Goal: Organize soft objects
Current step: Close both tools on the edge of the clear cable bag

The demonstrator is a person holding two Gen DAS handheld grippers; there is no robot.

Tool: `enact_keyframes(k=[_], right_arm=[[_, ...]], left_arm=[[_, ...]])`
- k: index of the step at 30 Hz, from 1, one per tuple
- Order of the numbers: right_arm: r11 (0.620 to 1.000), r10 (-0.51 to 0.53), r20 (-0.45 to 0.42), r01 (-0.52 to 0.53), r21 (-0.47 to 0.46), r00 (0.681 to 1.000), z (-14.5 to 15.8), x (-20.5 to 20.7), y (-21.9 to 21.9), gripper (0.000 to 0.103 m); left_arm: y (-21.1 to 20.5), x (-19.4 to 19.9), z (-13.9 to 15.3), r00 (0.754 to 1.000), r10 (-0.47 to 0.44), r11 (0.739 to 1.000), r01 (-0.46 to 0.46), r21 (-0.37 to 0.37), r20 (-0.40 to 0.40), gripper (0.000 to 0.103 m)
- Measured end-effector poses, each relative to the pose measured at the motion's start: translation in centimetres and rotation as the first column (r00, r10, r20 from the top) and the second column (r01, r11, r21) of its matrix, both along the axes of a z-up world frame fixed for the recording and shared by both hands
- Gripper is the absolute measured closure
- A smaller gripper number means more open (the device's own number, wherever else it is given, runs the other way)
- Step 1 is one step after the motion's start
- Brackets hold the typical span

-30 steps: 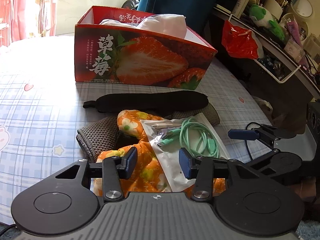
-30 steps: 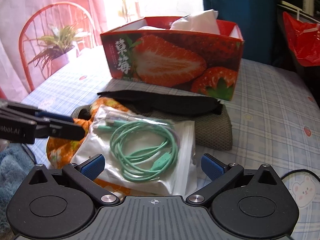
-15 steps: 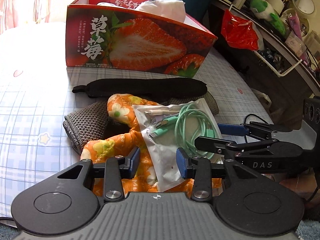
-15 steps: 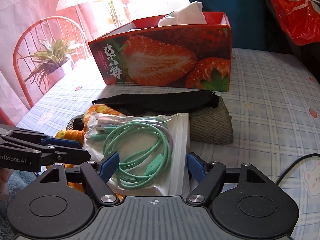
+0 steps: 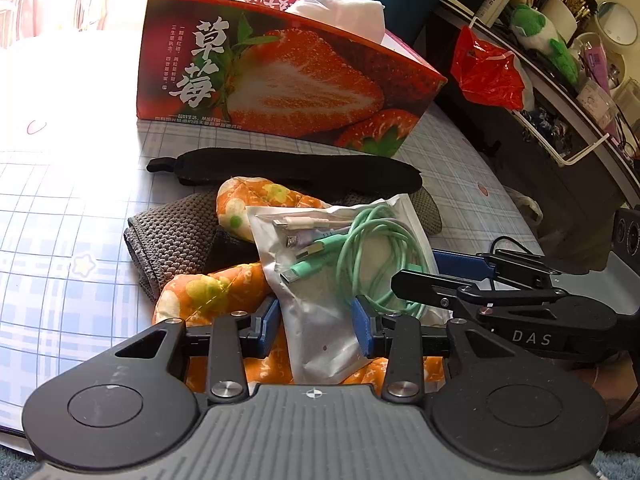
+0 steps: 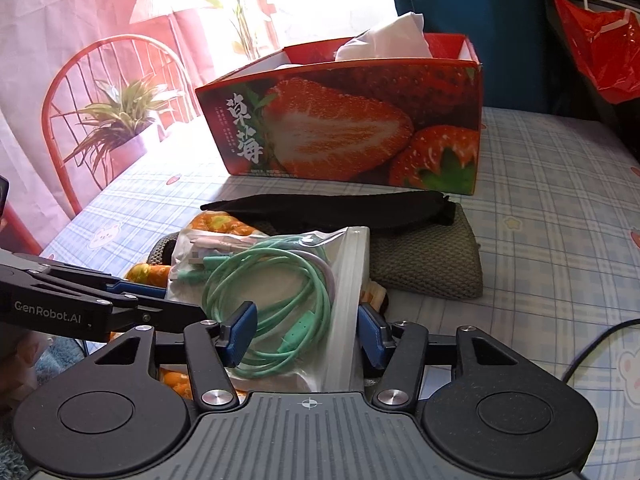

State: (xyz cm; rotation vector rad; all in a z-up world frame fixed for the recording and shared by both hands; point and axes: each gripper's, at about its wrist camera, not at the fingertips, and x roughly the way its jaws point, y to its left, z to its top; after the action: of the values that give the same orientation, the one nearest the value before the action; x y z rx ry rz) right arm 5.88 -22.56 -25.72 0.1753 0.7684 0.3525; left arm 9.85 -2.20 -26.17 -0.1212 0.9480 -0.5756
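Note:
A clear zip bag of mint-green cables (image 5: 344, 256) (image 6: 280, 280) lies on an orange floral cloth (image 5: 248, 208) (image 6: 216, 222), over a grey knitted cloth (image 5: 176, 236) (image 6: 432, 264) and next to a black strap (image 5: 288, 168) (image 6: 340, 208). My left gripper (image 5: 316, 328) is open, its blue fingers astride the bag's near end. My right gripper (image 6: 306, 332) is open, its fingers on either side of the bag's near edge. Each gripper shows in the other's view, the right one (image 5: 460, 276) and the left one (image 6: 132, 292).
A red strawberry box (image 5: 280, 76) (image 6: 352, 120) stands behind the pile with white cloth (image 6: 384, 40) in it. The checked tablecloth (image 6: 560, 200) spreads around. A red chair and potted plant (image 6: 116, 120) stand at the left, a cluttered shelf with a red bag (image 5: 488, 68) at the right.
Both grippers have moved forward onto the bag of cables. The right gripper's fingers have narrowed around the bag's edge. The pile has not shifted.

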Motion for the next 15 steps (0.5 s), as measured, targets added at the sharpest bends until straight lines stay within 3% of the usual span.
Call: enact_keyframes(k=[8, 15], right_arm=[[0.998, -0.020, -0.003, 0.020, 0.052, 1.000, -0.54, 0.24, -0.41, 0.053], [0.999, -0.008, 0.015, 0.007, 0.038, 1.000, -0.38, 0.03, -0.01, 0.057]], left_arm=[[0.46, -0.08, -0.15, 1.000, 0.020, 1.000, -0.020, -0.006, -0.002, 0.072], [0.33, -0.28, -0.25, 1.000, 0.025, 1.000, -0.025, 0.006, 0.003, 0.075]])
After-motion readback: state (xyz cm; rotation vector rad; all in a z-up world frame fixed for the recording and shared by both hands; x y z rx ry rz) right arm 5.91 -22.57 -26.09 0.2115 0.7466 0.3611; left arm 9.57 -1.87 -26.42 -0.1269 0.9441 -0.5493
